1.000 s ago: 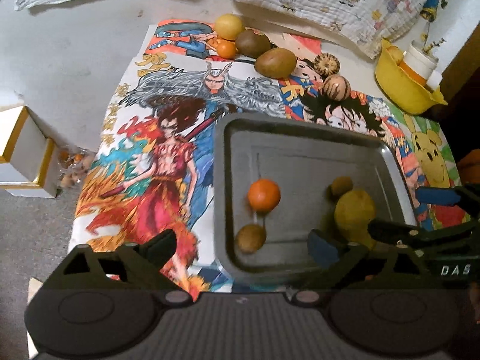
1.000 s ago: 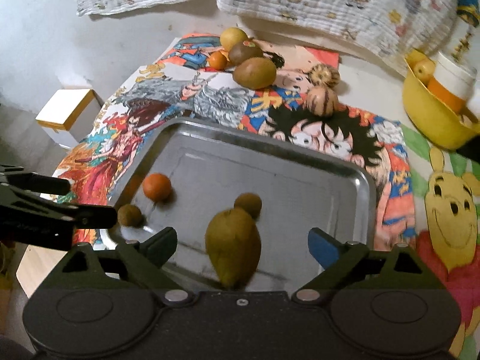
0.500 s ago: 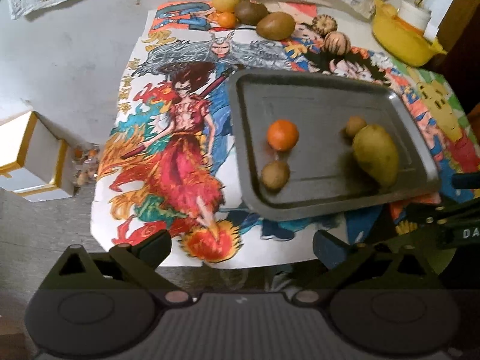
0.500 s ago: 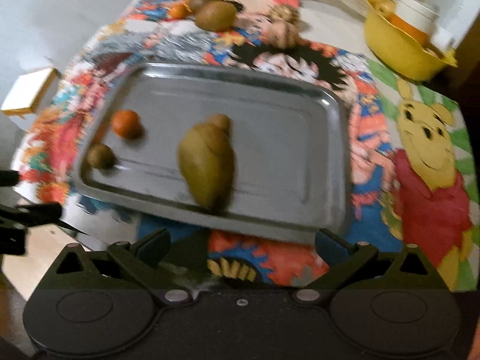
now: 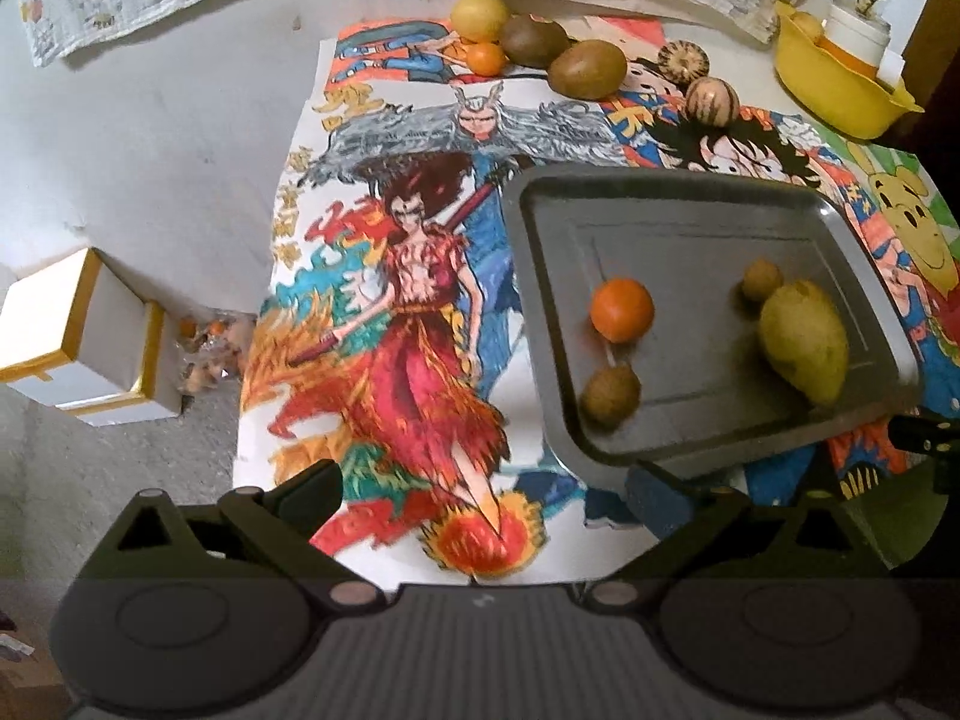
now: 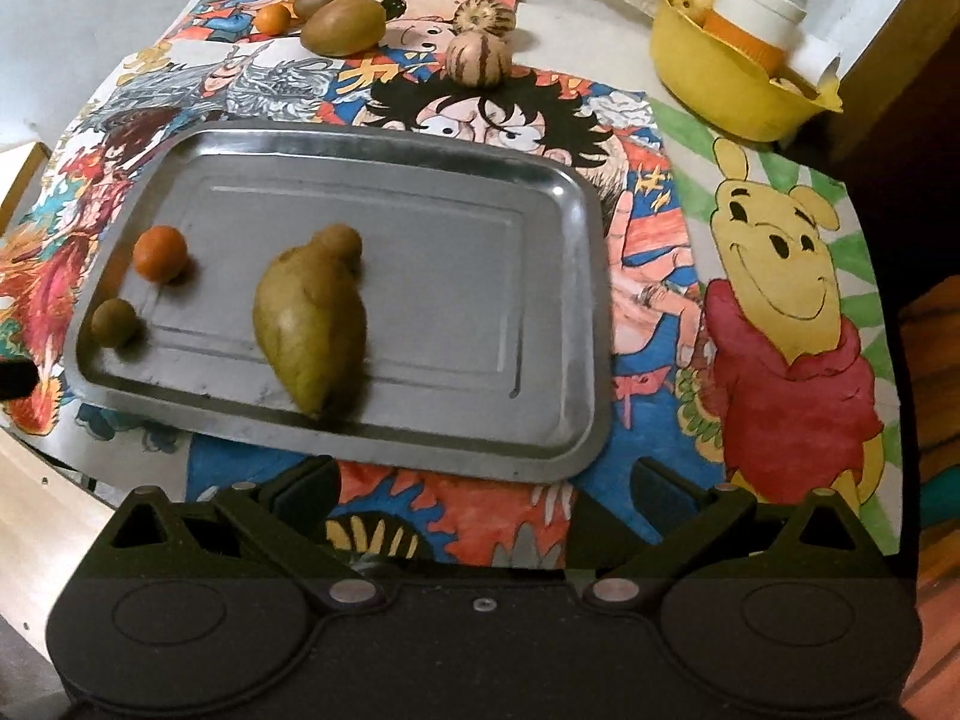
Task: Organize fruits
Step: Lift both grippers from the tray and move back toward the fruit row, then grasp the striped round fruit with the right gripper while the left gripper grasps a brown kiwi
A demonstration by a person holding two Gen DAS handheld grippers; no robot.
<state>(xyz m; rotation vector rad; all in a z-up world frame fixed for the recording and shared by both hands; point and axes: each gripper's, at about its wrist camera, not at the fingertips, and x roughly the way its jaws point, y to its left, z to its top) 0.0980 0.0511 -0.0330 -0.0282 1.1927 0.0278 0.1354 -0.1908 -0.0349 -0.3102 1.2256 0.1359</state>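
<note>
A second ago we see the mango (image 6: 309, 324) standing between the right gripper (image 6: 483, 483) fingers; now it lies on its side in the metal tray (image 6: 540, 312), and the gripper, jaws spread wide and empty, sits back over the tray's near rim. The left gripper (image 5: 483, 489) is likewise released, nothing between its fingers. The tray is dull, scuffed steel with rounded corners; the mango is matte yellow-green, tapering to a point and touching a small brown fruit (image 6: 342, 243). A smooth orange (image 6: 159, 253) and a fuzzy kiwi (image 6: 114, 322) lie near the tray's left end. Only the left view shows the gold-edged white box (image 5: 78, 336); only the right view shows the bear drawing (image 6: 780, 300) whole.
</note>
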